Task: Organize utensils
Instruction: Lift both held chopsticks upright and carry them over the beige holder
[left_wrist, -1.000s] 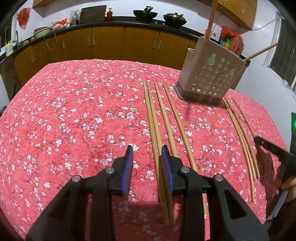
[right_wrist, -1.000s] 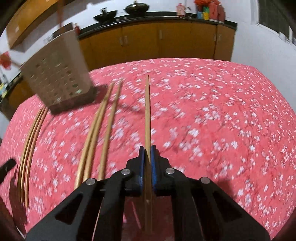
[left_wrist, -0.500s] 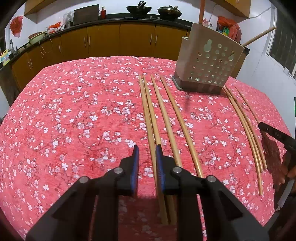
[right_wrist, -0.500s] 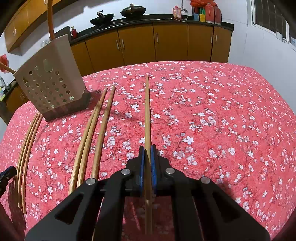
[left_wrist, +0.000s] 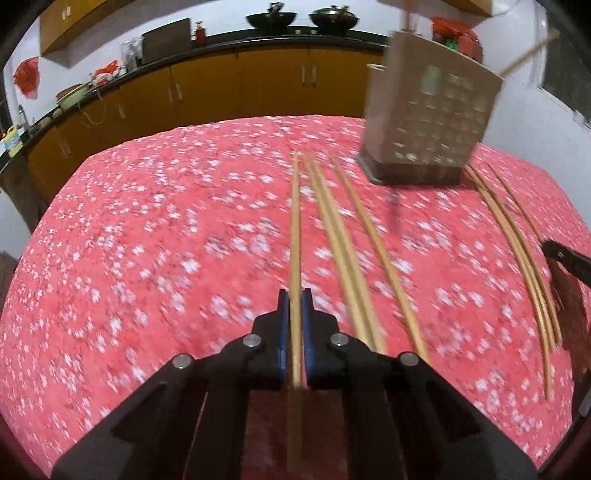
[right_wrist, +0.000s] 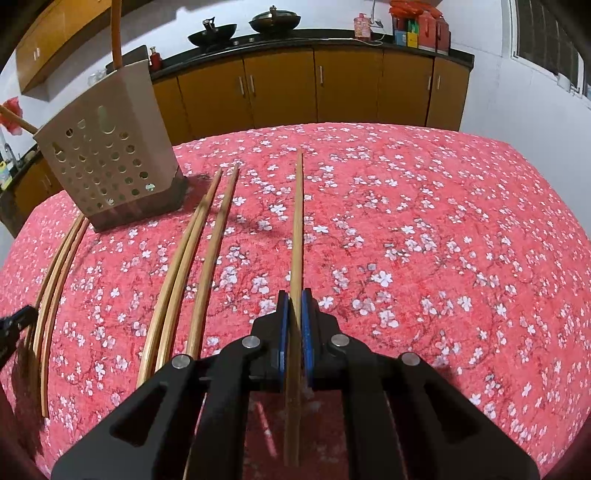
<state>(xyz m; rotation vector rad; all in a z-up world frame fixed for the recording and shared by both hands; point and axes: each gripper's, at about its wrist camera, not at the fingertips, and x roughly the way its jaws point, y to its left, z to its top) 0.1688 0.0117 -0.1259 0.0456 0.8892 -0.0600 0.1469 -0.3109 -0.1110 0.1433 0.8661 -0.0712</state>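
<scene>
Chopsticks lie on the floral tabletop (right_wrist: 443, 221) beside the perforated holder (right_wrist: 107, 166); left tongs (left_wrist: 295, 306) and right tongs (right_wrist: 294, 306) each clamp one chopstick (left_wrist: 294, 236).

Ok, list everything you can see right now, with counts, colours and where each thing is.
Tablecloth: one, red, white blossoms.
Holder: one, beige, perforated, far side of Tablecloth.
Held chopsticks: two, tan; left chopstick, right chopstick, each clamped.
Loose chopsticks: three, tan, lying beside the right chopstick.
Chopstick bundle: two or three, tan, past the Holder.
Pans: two, black, back counter.
Left tool: black, blue pads, shut on left chopstick.
Right tool: same, shut on right chopstick.
</scene>
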